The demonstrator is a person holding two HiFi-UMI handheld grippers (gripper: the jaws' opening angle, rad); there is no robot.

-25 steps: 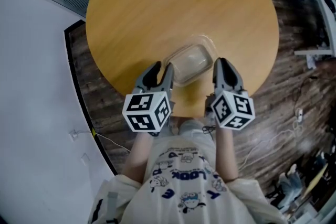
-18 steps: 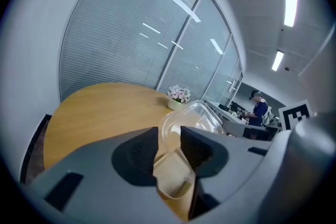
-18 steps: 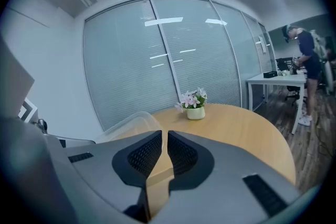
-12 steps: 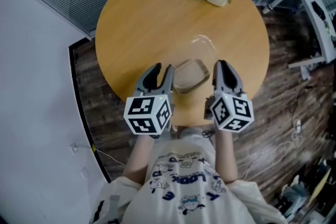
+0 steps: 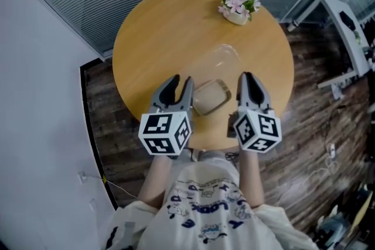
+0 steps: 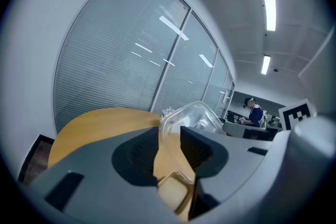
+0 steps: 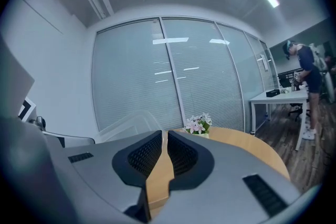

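Head view: the near rim of the surface (image 5: 164, 26) is lost behind the left claw (image 5: 180, 82) and right claw (image 5: 246, 80). The clear box (image 5: 211, 96) has its left edge tucked behind the left claw too. In the left gripper view the flowers (image 6: 167, 111) are mostly behind the box's lid, I think. The person (image 6: 252, 109) way back is too tiny to make out.

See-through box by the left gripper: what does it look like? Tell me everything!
The see-through box is a clear plastic tub with rounded corners, its lid folded open behind it. It looks empty. It is at the near edge of the wooden table, between the grippers. The left gripper has its fingers closed on its rim; the right gripper is not touching it.
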